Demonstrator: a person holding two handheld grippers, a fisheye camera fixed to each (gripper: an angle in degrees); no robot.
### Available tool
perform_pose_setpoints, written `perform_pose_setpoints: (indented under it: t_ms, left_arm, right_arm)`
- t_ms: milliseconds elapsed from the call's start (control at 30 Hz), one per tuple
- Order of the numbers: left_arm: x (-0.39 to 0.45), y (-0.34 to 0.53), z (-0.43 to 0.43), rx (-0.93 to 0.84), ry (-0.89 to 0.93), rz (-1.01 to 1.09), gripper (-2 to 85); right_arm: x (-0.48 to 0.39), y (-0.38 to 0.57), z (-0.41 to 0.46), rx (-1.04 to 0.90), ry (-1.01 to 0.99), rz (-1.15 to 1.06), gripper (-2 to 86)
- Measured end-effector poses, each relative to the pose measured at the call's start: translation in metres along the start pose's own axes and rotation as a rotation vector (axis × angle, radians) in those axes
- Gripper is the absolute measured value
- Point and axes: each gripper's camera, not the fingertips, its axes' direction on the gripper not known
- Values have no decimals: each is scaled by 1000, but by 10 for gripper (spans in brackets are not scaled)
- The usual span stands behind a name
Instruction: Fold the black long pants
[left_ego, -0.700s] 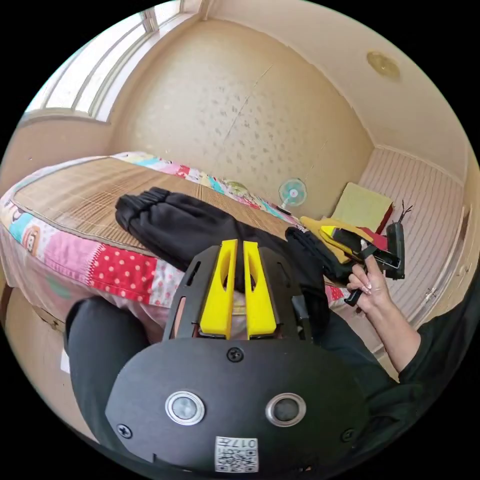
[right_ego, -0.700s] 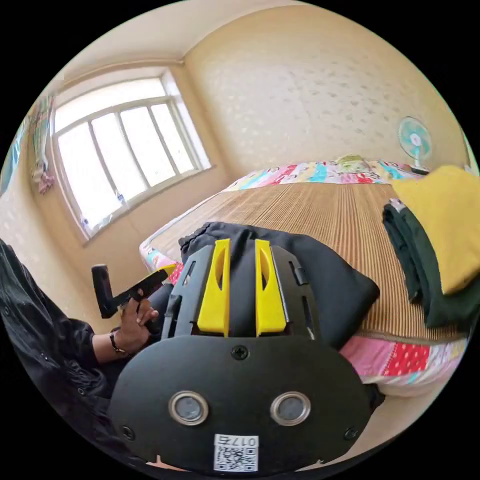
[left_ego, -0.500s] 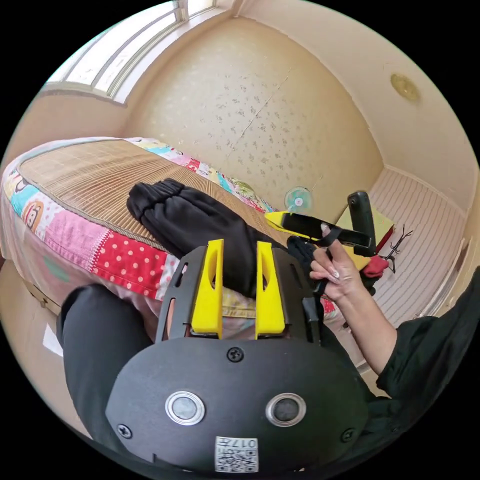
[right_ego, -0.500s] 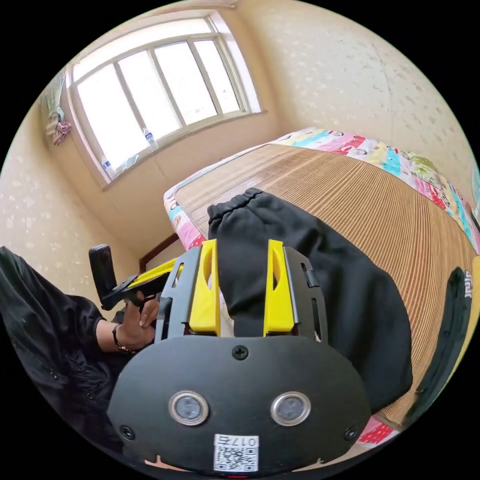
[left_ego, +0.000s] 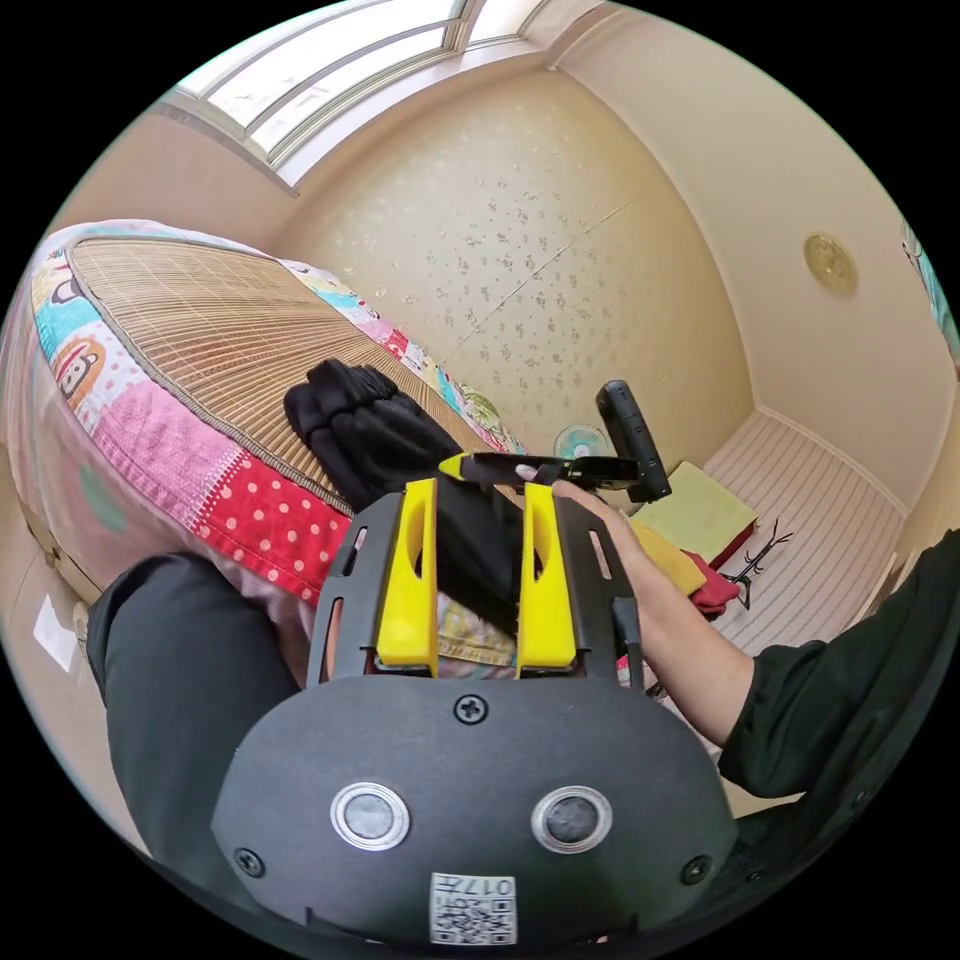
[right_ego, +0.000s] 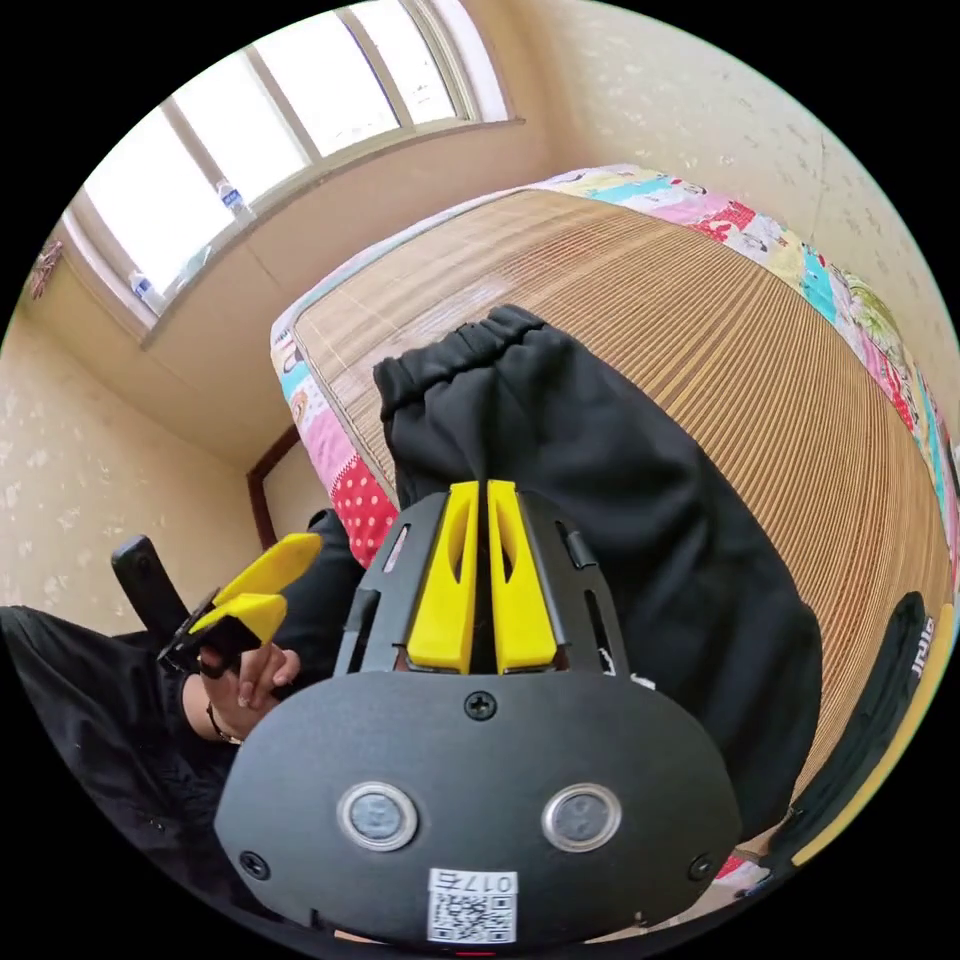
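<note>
A bed covered with a bright patchwork sheet of pink, red-dotted and blue squares fills the upper right of the right gripper view, and a tan woven bamboo mat lies over most of its top. Folded black long pants with an elastic waistband rest on the mat near the bed's edge at the centre of that frame, and a stack of dark green and yellow folded clothes lies on the mat at the lower right rim. In the left gripper view the bed and mat sit at the left, with the pants near the middle.
</note>
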Motion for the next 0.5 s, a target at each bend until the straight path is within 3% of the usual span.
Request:
perform_pose_setpoints:
  t_ms: [200, 500]
  left_arm:
    - [16, 13, 0, -17, -5, -33, 136]
    - [31, 37, 5, -50, -61, -136, 170]
  right_arm:
    - [-14, 12, -140, 338, 173, 22, 9]
    - [-46, 108, -312, 737, 146, -45, 6]
